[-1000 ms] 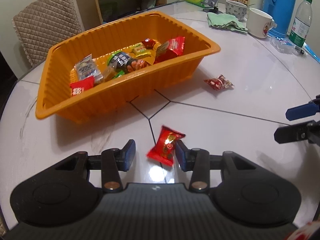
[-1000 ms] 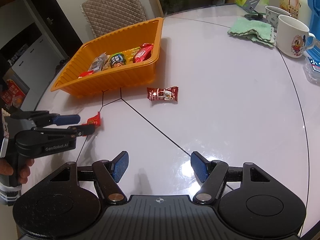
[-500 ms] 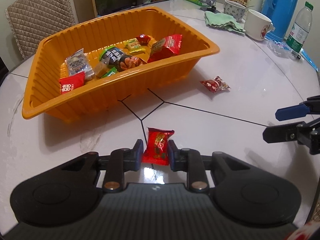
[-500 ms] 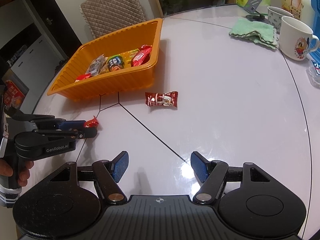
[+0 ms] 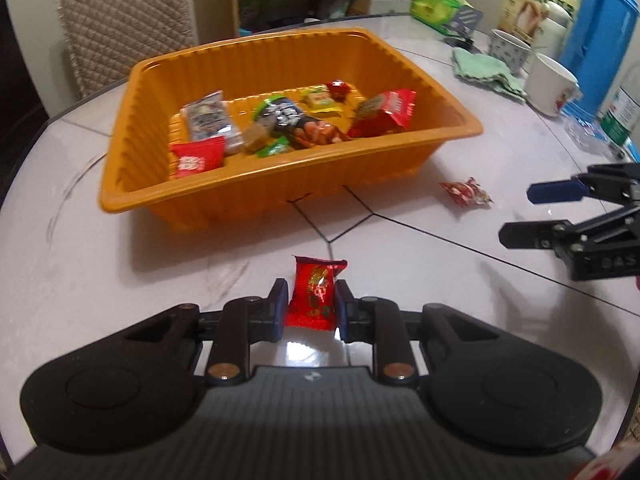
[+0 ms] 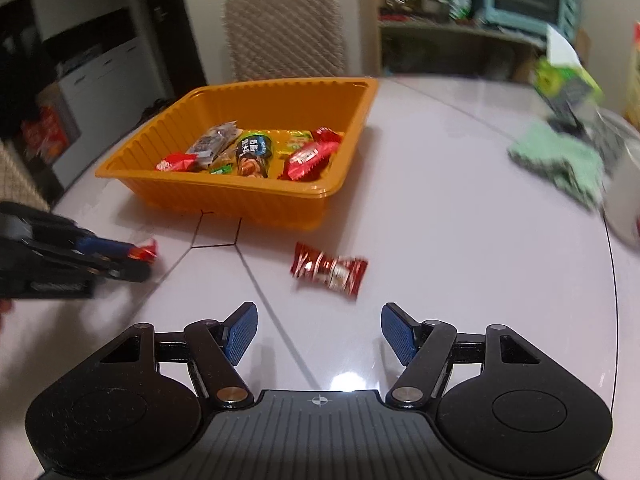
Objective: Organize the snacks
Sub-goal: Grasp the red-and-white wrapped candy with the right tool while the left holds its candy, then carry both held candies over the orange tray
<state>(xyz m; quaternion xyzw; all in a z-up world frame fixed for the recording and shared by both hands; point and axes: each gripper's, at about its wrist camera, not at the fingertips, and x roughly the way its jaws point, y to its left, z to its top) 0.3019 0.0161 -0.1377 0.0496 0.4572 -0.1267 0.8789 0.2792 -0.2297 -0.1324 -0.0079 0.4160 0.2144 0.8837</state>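
Red packet [image 5: 313, 297] pinched upright between left gripper [image 5: 308, 307] pads, low over table [image 5: 120, 280], just short of orange tray [image 5: 256, 196] holding other snacks. Right gripper [image 6: 318, 334] spread wide, gripping nothing. Dark red candy [image 6: 329, 270] flat on table just ahead of its fingertips, near tray's front wall.
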